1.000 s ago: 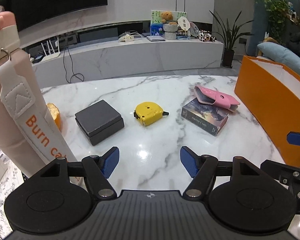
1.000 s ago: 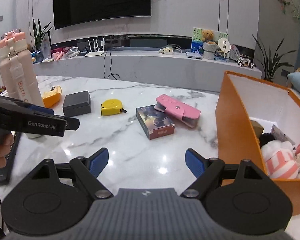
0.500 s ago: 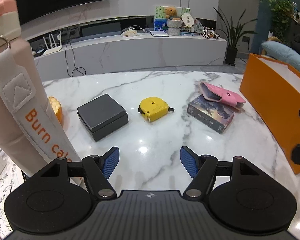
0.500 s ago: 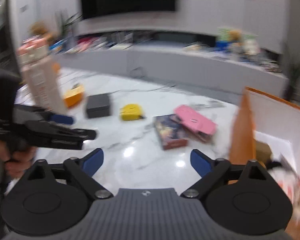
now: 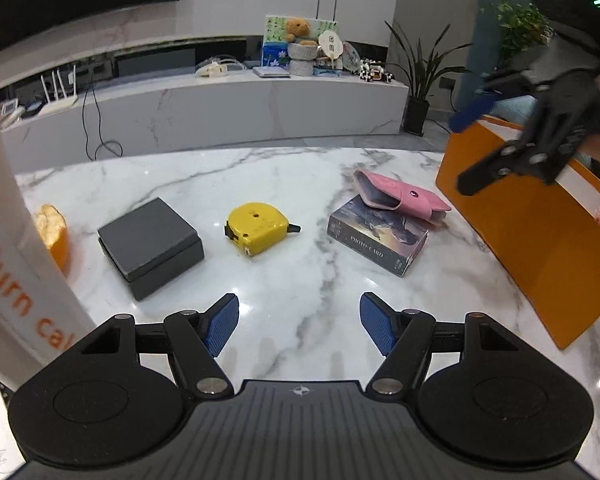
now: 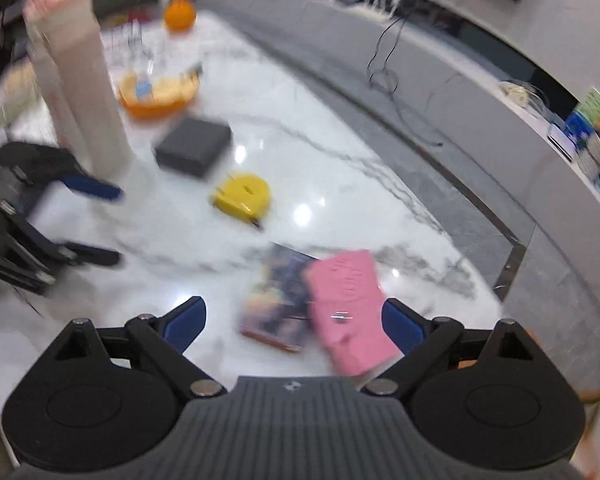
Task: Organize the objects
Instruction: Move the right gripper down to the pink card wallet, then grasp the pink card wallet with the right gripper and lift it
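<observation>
Since the earlier frames the right gripper [image 6: 292,320] has swung up and leftward, so it now hangs above the pink snap-button wallet [image 6: 350,312] and looks down on the white marble table [image 6: 320,168] through heavy motion blur. Its blue-padded fingers are spread wide, holding nothing. In the left wrist view the same gripper [image 5: 466,146] shows raised over the near wall of the orange cardboard box [image 5: 540,240] at the table's right side.

The left gripper [image 5: 299,324] hovers low over the table, jaws likewise spread apart and empty. Ahead of it lie the dark grey square box [image 5: 150,246], the yellow tape measure [image 5: 258,228] and the dark photo-card box [image 5: 378,238], with the pink wallet [image 5: 400,198] resting tilted on the card box's far edge. A piece of orange peel [image 5: 54,226] sits left of the grey box, beside a tall pale pink bottle [image 5: 16,272] with orange lettering.
</observation>
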{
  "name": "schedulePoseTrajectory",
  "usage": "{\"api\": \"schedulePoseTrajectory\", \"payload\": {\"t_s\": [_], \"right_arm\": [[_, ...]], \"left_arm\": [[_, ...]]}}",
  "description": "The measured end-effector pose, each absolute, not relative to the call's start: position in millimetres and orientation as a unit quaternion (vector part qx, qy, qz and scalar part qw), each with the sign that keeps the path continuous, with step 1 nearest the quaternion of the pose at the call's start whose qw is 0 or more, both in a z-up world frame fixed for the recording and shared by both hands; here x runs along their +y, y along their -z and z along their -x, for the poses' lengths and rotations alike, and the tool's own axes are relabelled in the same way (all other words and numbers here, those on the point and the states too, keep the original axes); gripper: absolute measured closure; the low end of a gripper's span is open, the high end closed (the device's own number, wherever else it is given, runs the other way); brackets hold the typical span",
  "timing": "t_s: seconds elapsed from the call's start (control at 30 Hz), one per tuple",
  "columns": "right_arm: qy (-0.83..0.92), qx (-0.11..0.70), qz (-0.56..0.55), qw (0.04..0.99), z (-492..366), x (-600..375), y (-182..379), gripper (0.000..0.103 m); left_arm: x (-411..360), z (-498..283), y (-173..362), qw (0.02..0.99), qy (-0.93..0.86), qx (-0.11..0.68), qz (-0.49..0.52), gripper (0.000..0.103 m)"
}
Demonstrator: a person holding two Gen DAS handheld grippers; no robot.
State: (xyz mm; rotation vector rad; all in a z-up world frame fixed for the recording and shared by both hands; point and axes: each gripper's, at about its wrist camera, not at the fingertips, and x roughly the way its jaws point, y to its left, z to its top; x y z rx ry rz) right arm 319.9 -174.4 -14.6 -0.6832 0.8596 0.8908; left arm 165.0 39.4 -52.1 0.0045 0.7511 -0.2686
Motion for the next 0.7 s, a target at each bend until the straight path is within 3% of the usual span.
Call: {"api": "schedulePoseTrajectory", "payload": {"t_s": [0.1,0.17,0.23,0.4,0.47,0.7], "right_arm": [[-0.414,0.427,0.365,0.716,-354,-165,30,0.009],[-0.419,0.464,0.372,0.685,-375,-158,41,0.012],[-0.431,0.496,0.376,0.653,-392,-151,52,0.022],[-0.451,0.564,0.416,0.552,-411,-137,83,0.026],[-0.445,0.567,0.424,0.548,-419,-134,88,0.030],[-0.448,0.561,0.414,0.560,-429,-132,99,0.027]], "left_arm": [[42,-169,58,0.914,0.142,0.378,0.017,0.023],[42,-170,61,0.913,0.146,0.381,0.008,0.023],[43,-173,65,0.910,0.146,0.388,-0.001,0.023],[47,-175,71,0.906,0.145,0.396,-0.010,0.024],[48,-177,72,0.903,0.151,0.401,-0.004,0.024],[50,-175,84,0.887,0.158,0.433,0.026,0.024]]}}
